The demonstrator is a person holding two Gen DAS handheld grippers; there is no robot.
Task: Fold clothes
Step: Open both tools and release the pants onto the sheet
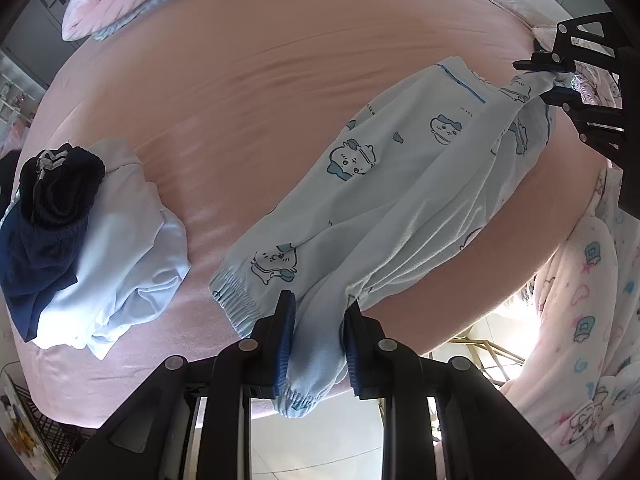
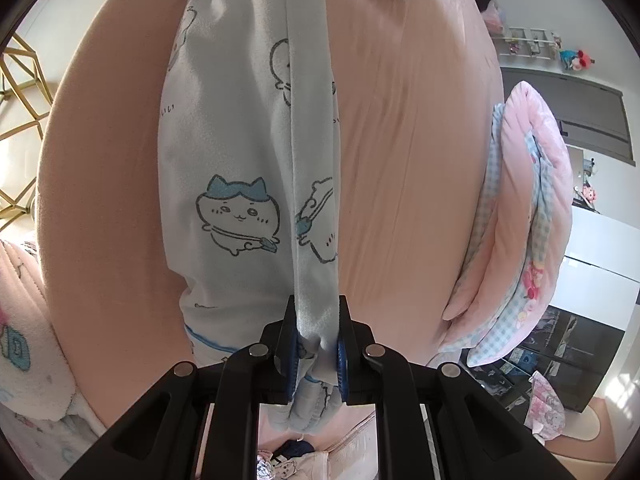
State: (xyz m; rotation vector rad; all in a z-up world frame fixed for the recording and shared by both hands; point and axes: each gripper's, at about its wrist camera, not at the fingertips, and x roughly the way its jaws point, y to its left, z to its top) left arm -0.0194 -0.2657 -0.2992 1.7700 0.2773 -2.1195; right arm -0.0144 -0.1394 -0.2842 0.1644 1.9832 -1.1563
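Light blue pyjama trousers (image 1: pixel 384 184) with cartoon animal prints are stretched across the pink bed (image 1: pixel 260 72). My left gripper (image 1: pixel 318 320) is shut on the cuffed leg end at the near edge of the bed. My right gripper (image 1: pixel 548 78) shows at the upper right of the left wrist view, shut on the other end. In the right wrist view the trousers (image 2: pixel 240 152) run away from me and my right gripper (image 2: pixel 318 344) pinches a bunched fold of them between its blue pads (image 2: pixel 290 354).
A crumpled white garment (image 1: pixel 132 240) and dark navy clothes (image 1: pixel 44 220) lie on the bed's left side. A folded pink quilt (image 2: pixel 524 216) lies along the bed's far side. A person in a pink printed robe (image 1: pixel 592 320) stands at the right. A gold wire frame (image 2: pixel 20 120) stands off the bed.
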